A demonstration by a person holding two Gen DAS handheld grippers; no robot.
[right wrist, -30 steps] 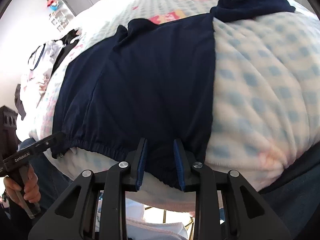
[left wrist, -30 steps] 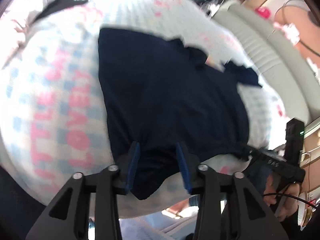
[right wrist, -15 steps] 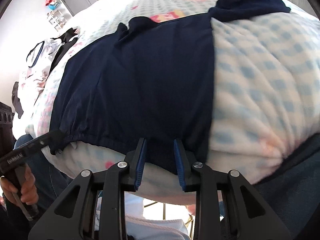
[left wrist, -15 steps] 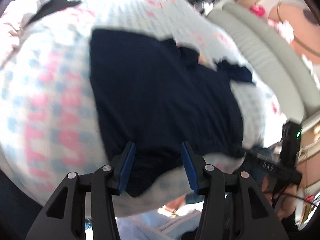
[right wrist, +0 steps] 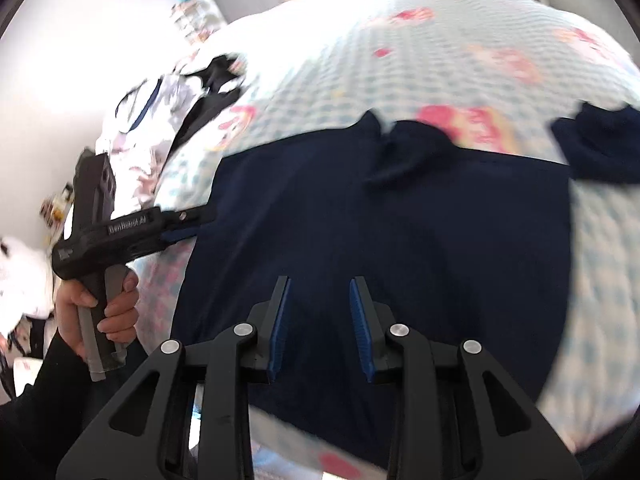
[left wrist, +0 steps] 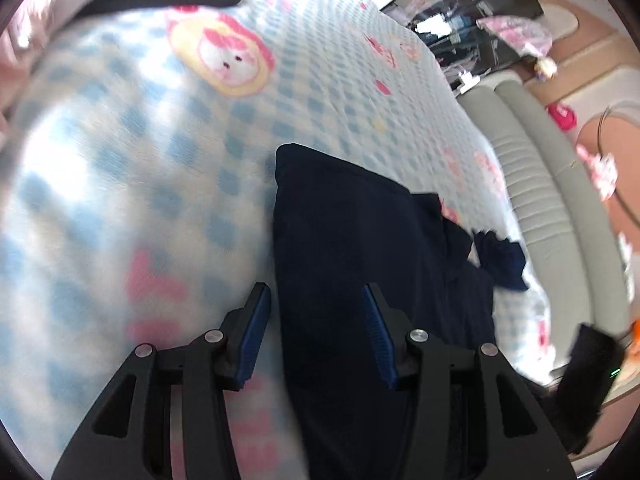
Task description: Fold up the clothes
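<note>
A dark navy garment (right wrist: 400, 232) lies spread flat on a blue-checked blanket (right wrist: 448, 52) on the bed. In the left wrist view the garment (left wrist: 352, 248) runs away from me, its left edge between my fingers. My left gripper (left wrist: 316, 308) is open over that left edge. It also shows in the right wrist view (right wrist: 192, 220) at the garment's left side, held in a hand. My right gripper (right wrist: 318, 292) is open and empty over the garment's near middle.
A pile of white and black clothes (right wrist: 176, 104) lies at the far left of the bed. A padded grey headboard (left wrist: 552, 208) runs along the right. The blanket (left wrist: 120, 184) carries pink cartoon prints. Shelves stand beyond the bed.
Both grippers have moved forward from the garment's near hem, which sat between their fingers, to farther over it. The left gripper has opened wider and shifted to the garment's left edge.
</note>
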